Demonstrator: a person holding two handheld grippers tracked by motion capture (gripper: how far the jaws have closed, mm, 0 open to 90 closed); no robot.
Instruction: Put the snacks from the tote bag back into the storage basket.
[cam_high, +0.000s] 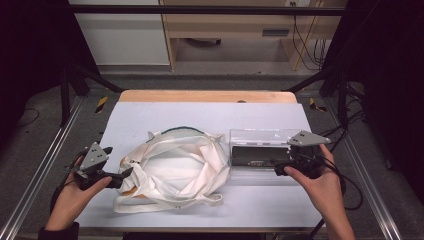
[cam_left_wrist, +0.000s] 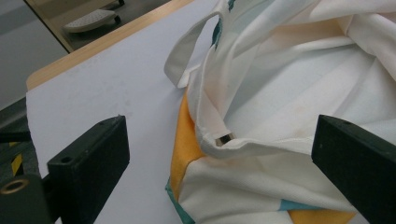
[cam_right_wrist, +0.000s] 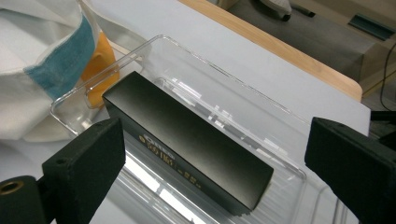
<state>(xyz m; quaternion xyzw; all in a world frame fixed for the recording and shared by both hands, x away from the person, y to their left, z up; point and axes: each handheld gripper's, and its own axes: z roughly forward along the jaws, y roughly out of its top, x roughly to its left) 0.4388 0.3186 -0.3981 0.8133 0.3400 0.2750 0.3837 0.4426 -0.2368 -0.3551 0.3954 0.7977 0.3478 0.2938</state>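
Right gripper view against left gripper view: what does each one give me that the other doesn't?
Right gripper view alone: the long black rectangular box lying in the clear plastic tray, with gold lettering on its side, between the open jaws of the right hand-held gripper.

Left gripper view alone: the tote's open mouth and a strap loop, ahead of the open left hand-held gripper.

Both: the white cloth tote bag with orange and teal patches, the pale table top and its wooden edge.

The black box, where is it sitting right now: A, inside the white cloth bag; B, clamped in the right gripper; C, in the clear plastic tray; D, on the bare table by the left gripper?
C: the black box lies in the clear plastic tray, beside the cloth bag, with the right gripper open around it.
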